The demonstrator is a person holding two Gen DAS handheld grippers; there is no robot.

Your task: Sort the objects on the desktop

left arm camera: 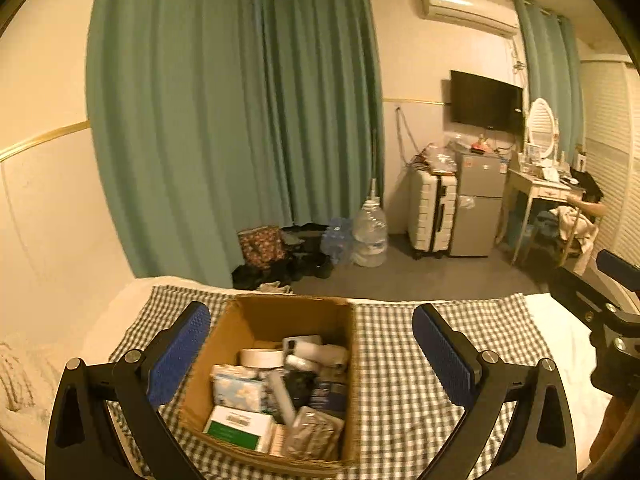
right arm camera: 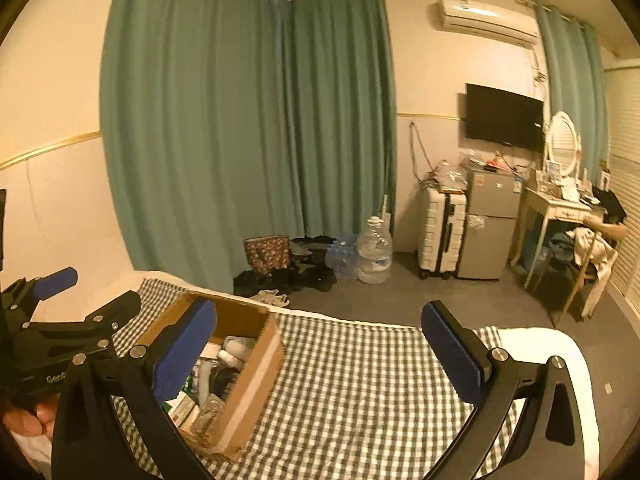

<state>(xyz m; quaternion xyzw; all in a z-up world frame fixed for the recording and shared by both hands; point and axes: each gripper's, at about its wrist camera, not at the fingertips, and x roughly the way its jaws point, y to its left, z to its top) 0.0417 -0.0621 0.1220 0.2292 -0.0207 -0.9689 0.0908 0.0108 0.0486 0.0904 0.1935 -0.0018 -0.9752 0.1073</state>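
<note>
Left wrist view
- Left gripper [left arm camera: 311,354]: jaws released, spread wide, nothing between the blue pads; they frame the box from above.
- Cardboard box [left arm camera: 240,340]: open-topped, standing on the checked cloth [left arm camera: 400,380] that covers the bed, near its foot edge.
- Box contents: a white tape roll [left arm camera: 262,358], a tissue pack [left arm camera: 236,388], a green and white carton [left arm camera: 239,428], a grey foil pouch [left arm camera: 316,434], a dark pouch [left arm camera: 330,394]; all heaped together, touching.
- Right gripper [left arm camera: 618,272]: only one blue finger and black frame at the right edge, off to the side of the box.
- Room: green curtains [left arm camera: 224,120], water jugs [left arm camera: 370,236] on the floor, white suitcase [left arm camera: 432,216] beside a small fridge [left arm camera: 478,204].

Right wrist view
- Right gripper [right arm camera: 320,352]: jaws released, at full spread, empty; bare checked cloth [right arm camera: 360,380] lies between the pads.
- Cardboard box [right arm camera: 256,364]: left of centre on the bed, partly hidden by the left pad; items inside visible but blurred.
- Left gripper [right arm camera: 56,280]: at the far left edge, held in a hand [right arm camera: 28,420], beside the box.
</note>
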